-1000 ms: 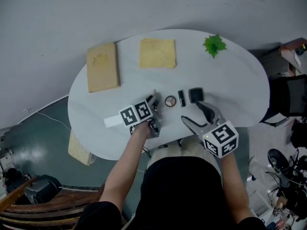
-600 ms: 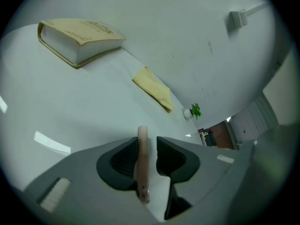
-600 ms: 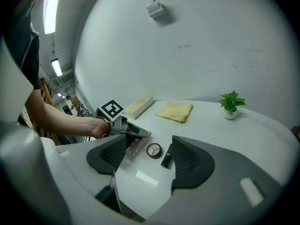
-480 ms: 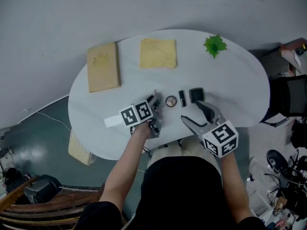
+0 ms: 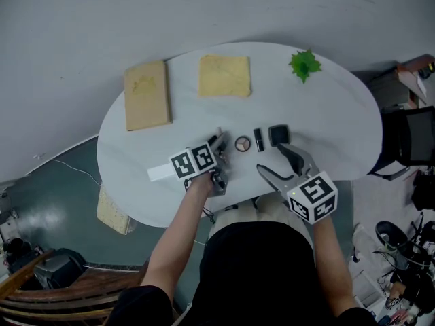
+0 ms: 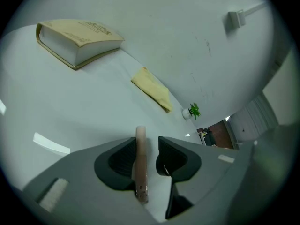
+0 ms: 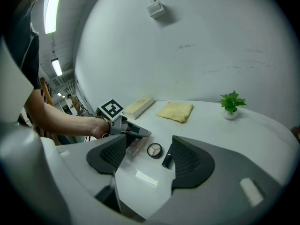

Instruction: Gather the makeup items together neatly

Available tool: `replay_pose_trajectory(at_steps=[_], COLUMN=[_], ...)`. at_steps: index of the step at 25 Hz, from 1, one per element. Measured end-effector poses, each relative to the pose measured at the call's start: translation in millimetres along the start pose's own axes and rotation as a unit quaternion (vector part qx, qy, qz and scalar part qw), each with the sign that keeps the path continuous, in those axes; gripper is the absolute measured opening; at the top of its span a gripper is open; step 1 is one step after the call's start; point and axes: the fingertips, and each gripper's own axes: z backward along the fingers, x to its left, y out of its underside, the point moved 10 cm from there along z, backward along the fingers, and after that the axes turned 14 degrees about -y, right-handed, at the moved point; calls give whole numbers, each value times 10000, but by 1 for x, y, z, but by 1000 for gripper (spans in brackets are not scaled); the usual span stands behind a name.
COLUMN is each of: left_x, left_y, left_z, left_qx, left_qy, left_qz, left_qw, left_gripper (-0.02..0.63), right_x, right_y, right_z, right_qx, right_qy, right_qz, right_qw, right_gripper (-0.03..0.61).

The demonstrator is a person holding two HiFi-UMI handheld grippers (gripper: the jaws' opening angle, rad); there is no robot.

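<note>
Makeup tube, slim and pinkish, sits between the jaws of the left claw. These jaws have just been opening. The tube leans on one pad, and a gap shows to the other. Beside it, the right claw is spread wide with nothing in it and hovers near the front edge of the white desk. A round compact, a black lipstick and a black square case lie just past the left claw, close together in a row. Farther back are a book and a yellow cloth, with a small plant at the far right.
</note>
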Motion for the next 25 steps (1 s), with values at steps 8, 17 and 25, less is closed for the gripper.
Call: replay_pose_trajectory(at_steps=[8, 17, 25], left_x=[0, -1, 0], left_y=[0, 0, 1], left_z=[1, 0, 4], left_qx=[14, 5, -12], left_qy=[8, 20, -33], left_qz=[0, 4, -33], left_qw=[10000, 10000, 10000], left_gripper=[149, 164, 179], right_x=[2, 1, 4], right_y=[-1, -1, 0], right_z=[-1, 1, 4], right_qx=[-11, -36, -87], right_qy=[-8, -8, 0], right_qz=[12, 25, 57], right_qw=[10000, 10000, 9999], right_gripper=[316, 316, 316])
